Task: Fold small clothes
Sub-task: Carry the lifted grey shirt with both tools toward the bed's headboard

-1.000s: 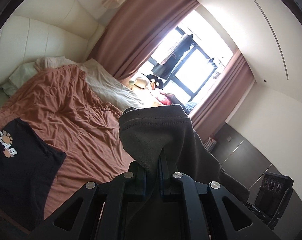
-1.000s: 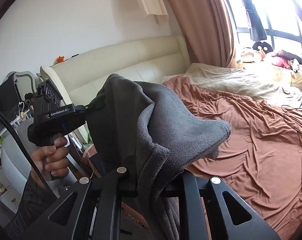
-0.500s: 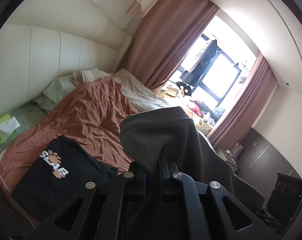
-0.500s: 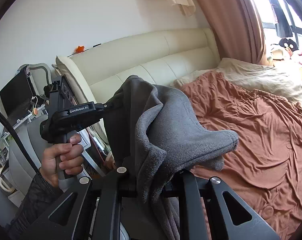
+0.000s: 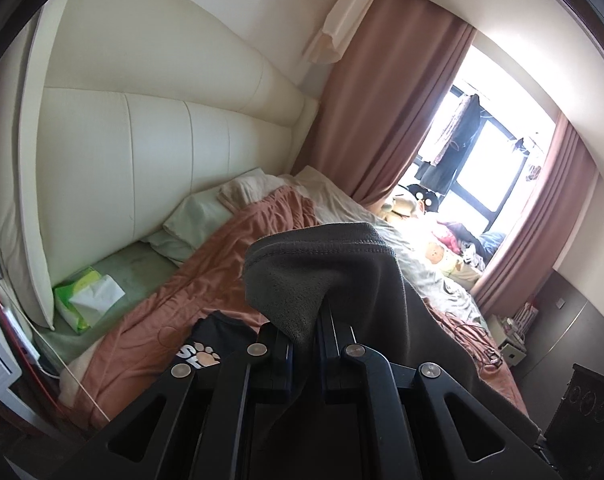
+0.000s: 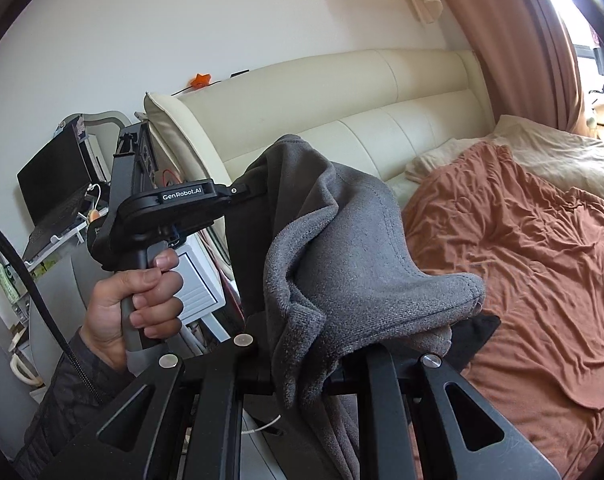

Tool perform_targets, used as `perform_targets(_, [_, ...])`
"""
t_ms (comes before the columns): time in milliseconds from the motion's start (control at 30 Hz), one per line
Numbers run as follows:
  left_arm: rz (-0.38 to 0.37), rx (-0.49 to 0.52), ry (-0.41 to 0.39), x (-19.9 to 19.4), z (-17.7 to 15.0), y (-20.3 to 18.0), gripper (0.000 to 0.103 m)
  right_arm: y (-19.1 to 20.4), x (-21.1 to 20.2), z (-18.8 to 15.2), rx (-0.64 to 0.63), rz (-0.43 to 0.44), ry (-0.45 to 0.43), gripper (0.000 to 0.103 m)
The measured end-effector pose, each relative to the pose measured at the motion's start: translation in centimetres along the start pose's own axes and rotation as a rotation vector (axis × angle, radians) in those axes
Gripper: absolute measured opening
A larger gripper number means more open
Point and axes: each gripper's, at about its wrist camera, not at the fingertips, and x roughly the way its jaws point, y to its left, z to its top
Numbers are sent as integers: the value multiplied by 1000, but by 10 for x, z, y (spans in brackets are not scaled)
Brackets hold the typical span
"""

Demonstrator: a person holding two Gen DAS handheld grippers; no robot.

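Two grippers share one grey fleece garment (image 5: 342, 264), held up in the air over the near edge of the bed (image 6: 542, 240), not yet laid on it. The left gripper (image 5: 304, 332) has its jaws pinched nearly together on a fold of the fleece; the right gripper (image 6: 302, 364) is likewise clamped on a bunched hem, and the rest hangs down between them. Holding it at two points like this looks meant to keep the cloth spread and off the rust-brown sheet (image 5: 221, 272) until it can be set down flat for folding. A black shirt with a paw print (image 5: 217, 344) already lies on the sheet near the bed's front edge, with a tissue pack (image 5: 87, 298) at the headboard-side corner.

Compared with a second ago, both views have swung toward the cream headboard (image 5: 161, 168): the window now sits further right in the left view, the tissue pack has come into sight, and the person's left hand (image 6: 137, 300) on its handle looms larger in the right view. Both grips are unchanged
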Motion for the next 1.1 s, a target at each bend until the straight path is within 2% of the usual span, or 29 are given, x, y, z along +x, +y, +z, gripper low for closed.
perform_targets(267, [100,-42,27,27,-8,43,8,-22,65,-4,48,50,66,11])
perform_targets(367, [134,-56,57,54,-14,57,8,-38,90,-7,73,39,84,11])
perform_targets(567, [149,-76,110,109,-19,74,8,-73,134,-6,96,1,124,11])
perform_targets(800, [164,-29,178,180,-20,71,8,-112,174,-2,93,-57,164,11])
perform_targets(1100, [208,-9,280,268,-43,95,8,-168,225,-7,123,-99,222,11])
